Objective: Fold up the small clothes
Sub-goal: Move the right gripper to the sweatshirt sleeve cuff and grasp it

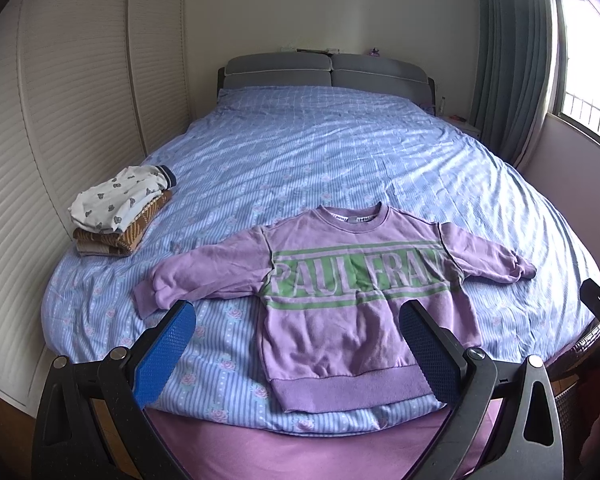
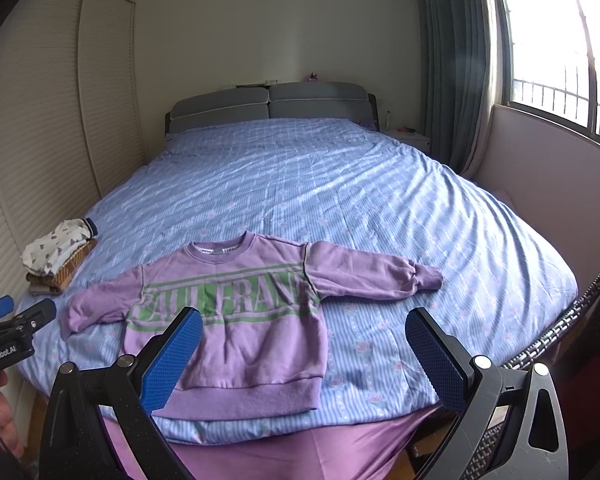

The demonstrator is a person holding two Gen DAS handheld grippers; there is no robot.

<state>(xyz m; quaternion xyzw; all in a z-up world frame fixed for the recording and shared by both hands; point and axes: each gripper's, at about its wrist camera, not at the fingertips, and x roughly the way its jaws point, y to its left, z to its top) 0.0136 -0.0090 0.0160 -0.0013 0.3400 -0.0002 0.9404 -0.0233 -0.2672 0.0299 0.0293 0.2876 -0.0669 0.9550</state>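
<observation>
A small purple sweatshirt with green lettering lies flat and face up near the foot of the bed, both sleeves spread out; it also shows in the right wrist view. My left gripper hovers open above the sweatshirt's lower left part, nothing between its blue pads. My right gripper is open too, held above the sweatshirt's lower right edge and the bedcover. The left gripper's tip shows at the left edge of the right wrist view.
A stack of folded clothes sits at the bed's left side, also seen in the right wrist view. The blue striped bedcover stretches back to a grey headboard. Slatted closet doors line the left; a wicker chair stands right.
</observation>
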